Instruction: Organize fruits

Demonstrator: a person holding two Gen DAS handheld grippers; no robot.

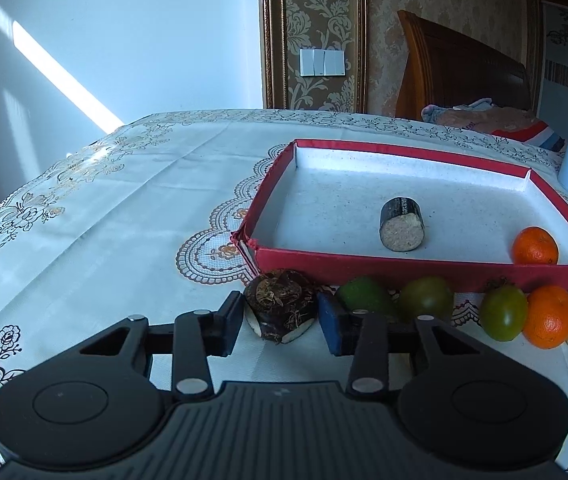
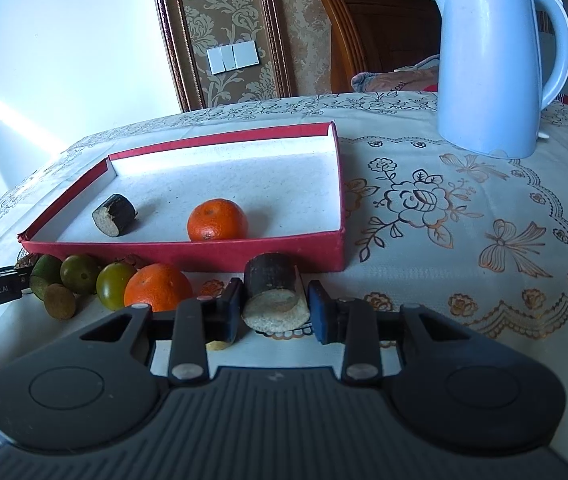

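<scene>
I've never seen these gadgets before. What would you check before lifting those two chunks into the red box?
1. Left gripper pads against the hairy brown chunk: ok, it sits between the pads.
2. Right gripper closed on the dark cut piece: ok.
3. Free room in the red box: ok, it holds only a dark log piece and an orange.
4. Nearby green fruit clear of the left pad: cannot tell.
5. Kettle out of the way: ok.

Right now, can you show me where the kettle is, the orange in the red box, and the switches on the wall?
kettle (image 2: 483,80): right wrist view, middle of its pale blue body.
orange in the red box (image 2: 217,220): right wrist view, centre of its peel.
wall switches (image 1: 322,62): left wrist view, middle plate.
</scene>
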